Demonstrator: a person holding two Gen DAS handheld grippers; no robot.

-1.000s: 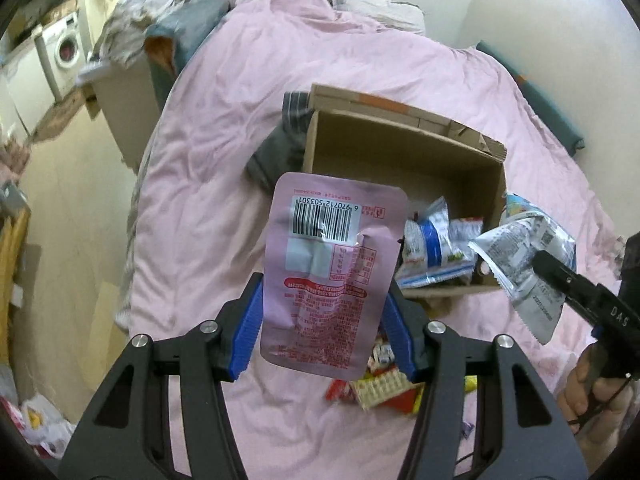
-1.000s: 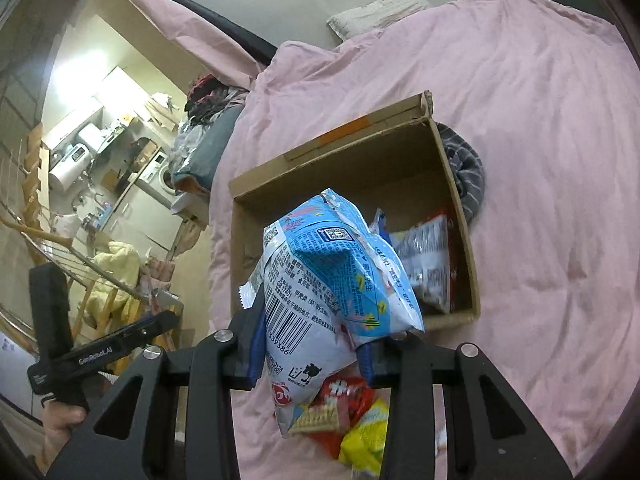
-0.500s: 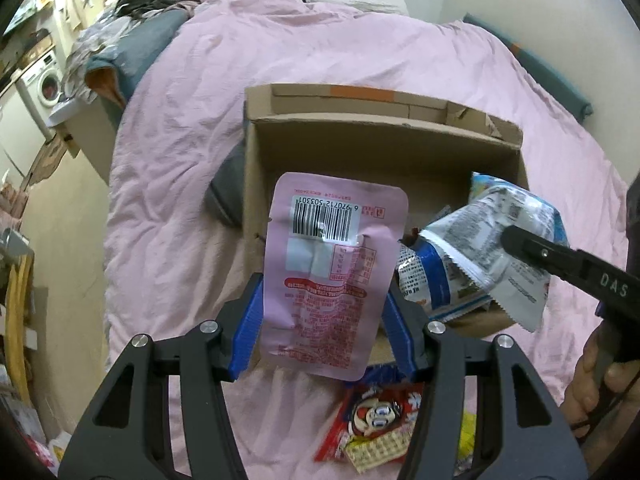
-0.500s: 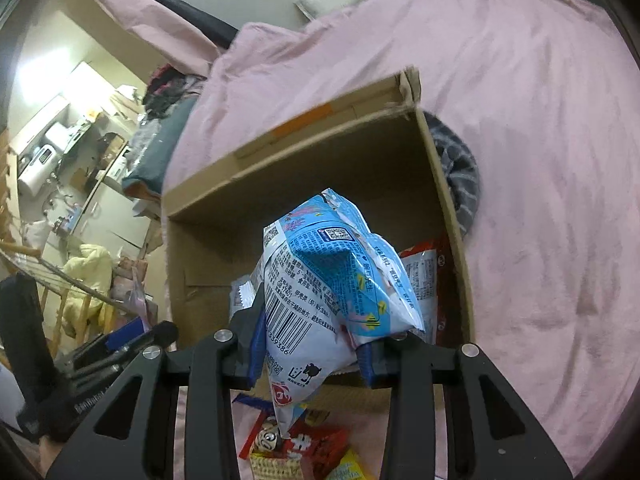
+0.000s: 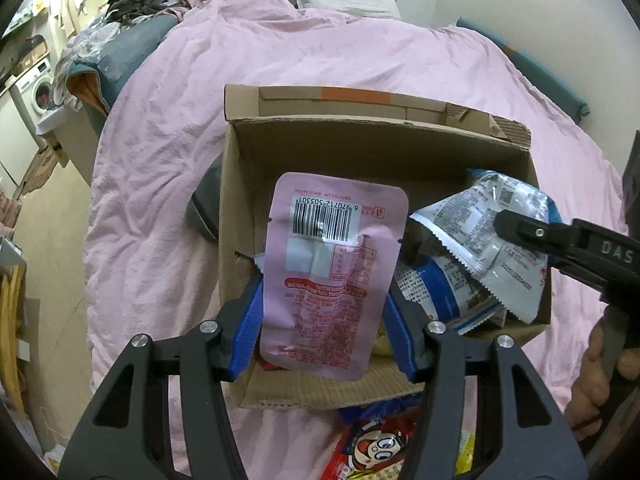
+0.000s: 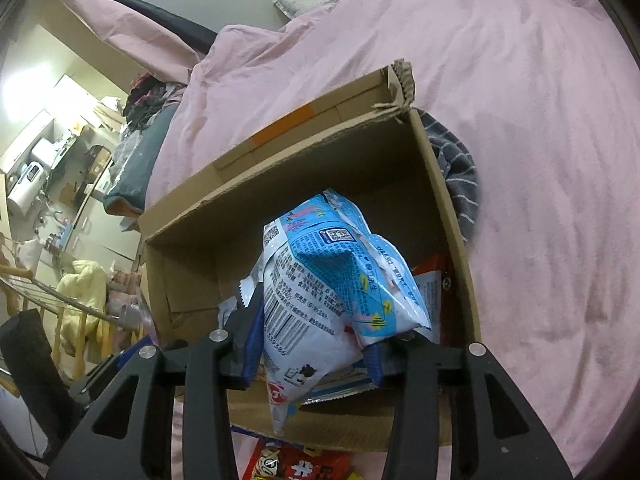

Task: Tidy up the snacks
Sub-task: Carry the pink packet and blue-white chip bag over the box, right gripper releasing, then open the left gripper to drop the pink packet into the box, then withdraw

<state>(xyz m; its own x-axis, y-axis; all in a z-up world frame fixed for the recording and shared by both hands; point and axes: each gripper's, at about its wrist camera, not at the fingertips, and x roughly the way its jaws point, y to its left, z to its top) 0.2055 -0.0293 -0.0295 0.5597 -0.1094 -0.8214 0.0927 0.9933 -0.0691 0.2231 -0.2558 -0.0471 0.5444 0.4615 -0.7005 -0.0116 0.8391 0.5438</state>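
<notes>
Cardboard box [image 5: 240, 208] sits open on a pink bedspread [image 5: 328, 52], and everything here lies around it. The left gripper [image 5: 324, 332] holds a pink pouch [image 5: 332, 276] upright over the box's near left part, its blue pads clamped on the pouch's lower edges, barcode side facing the camera. The right gripper [image 6: 316, 344] hangs over the box's near right part with a blue and white snack bag [image 6: 340, 280] between its pads; its jaws have just been opening, yet the bag still sits wedged between them. Inside the box lie more packets, one blue and white [image 5: 436, 292]. Just outside the box's near wall, on the bedspread, lies a red packet [image 5: 372, 452]. A grey striped cloth [image 6: 460, 176] pokes out beside the box's far side wall.
</notes>
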